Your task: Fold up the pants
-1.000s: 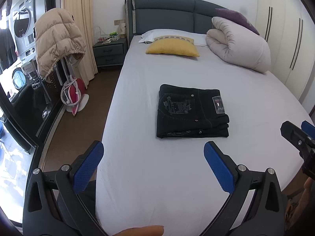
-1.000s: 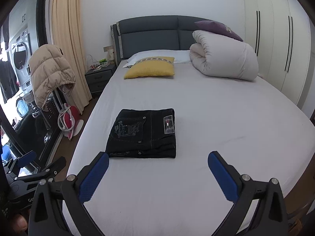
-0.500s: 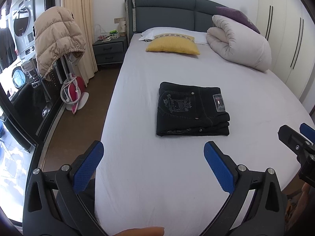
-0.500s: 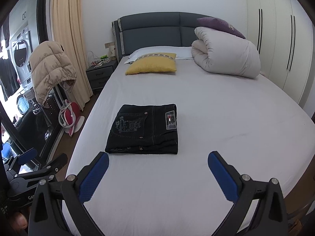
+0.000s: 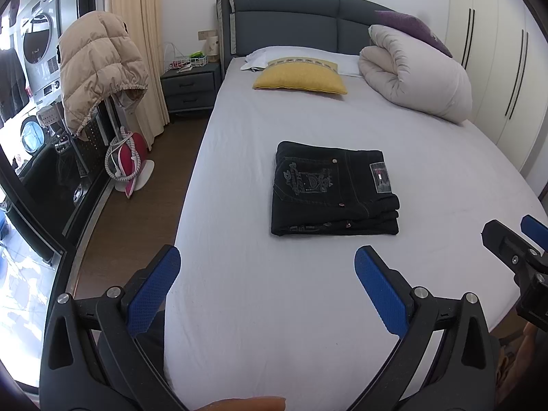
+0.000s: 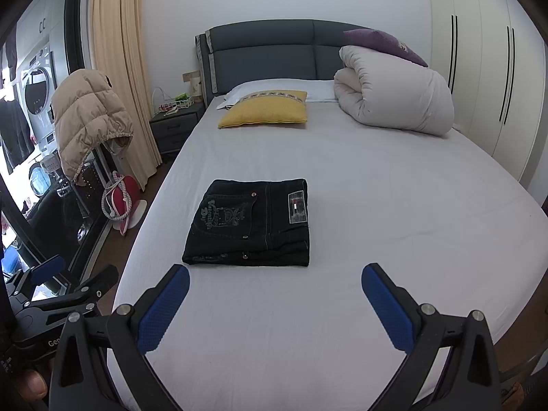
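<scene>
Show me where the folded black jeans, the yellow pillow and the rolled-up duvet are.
folded black jeans (image 6: pixel 250 222), right wrist view, on the embroidered back pocket.
yellow pillow (image 6: pixel 265 111), right wrist view, middle of its yellow face.
rolled-up duvet (image 5: pixel 416 73), left wrist view, on the outer white roll.

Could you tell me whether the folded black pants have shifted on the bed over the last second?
No. The pants lie at the same spot relative to the yellow pillow and the bed's left edge; only the cameras drifted slightly.
</scene>
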